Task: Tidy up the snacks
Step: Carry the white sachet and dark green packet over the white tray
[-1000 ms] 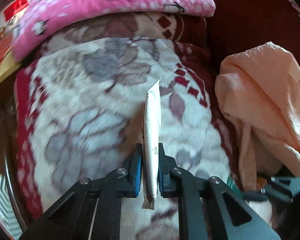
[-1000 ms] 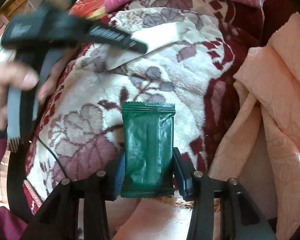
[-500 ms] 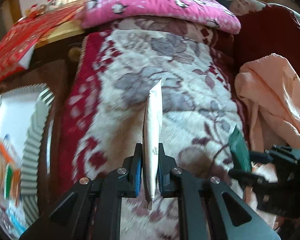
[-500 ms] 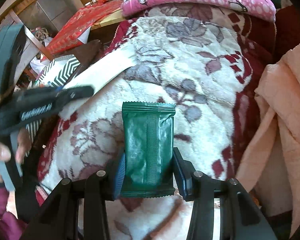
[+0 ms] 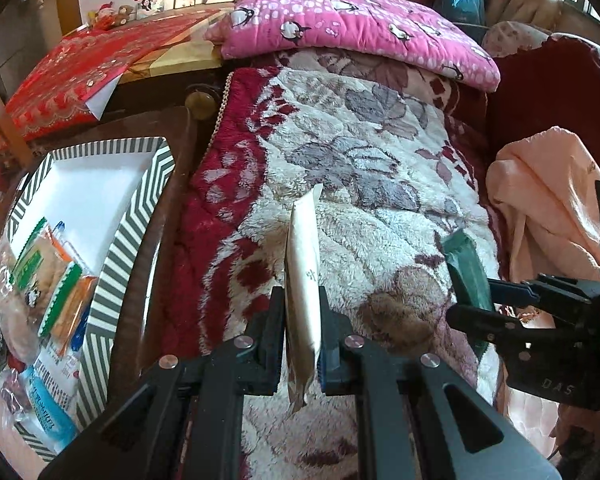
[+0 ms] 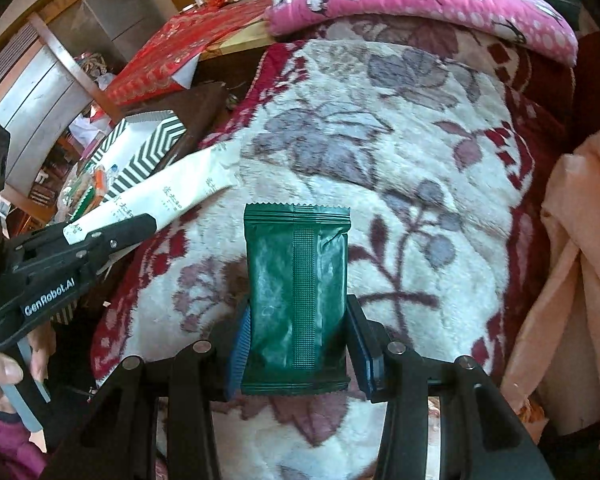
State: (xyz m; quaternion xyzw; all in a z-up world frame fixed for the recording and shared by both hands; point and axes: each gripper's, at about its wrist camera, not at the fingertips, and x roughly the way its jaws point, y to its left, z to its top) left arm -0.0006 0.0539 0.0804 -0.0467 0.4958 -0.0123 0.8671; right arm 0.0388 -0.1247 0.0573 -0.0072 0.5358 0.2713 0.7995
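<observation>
A: Step in hand: carrying. The left gripper (image 5: 300,332) is clamped tight on a white packet (image 5: 302,280), frame centre. The right gripper (image 6: 296,344) grips a green packet (image 6: 296,296), narrow hold.

B: Next, probably, both go to the striped box (image 5: 140,216), lower left, with snacks (image 5: 48,280) inside.

A: Around: floral blanket (image 5: 360,184), pink cushion (image 5: 360,28), peach cloth (image 5: 548,208). Nothing blocks the way; the box rim needs clearing.

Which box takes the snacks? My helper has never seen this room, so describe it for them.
Start at the plush floral blanket in red and cream. Off its left edge, on dark wood, stands the shallow open cardboard box with a white inside. Its dark green-and-white chevron stripes and the orange, green and blue snack packets inside mark it out.
</observation>
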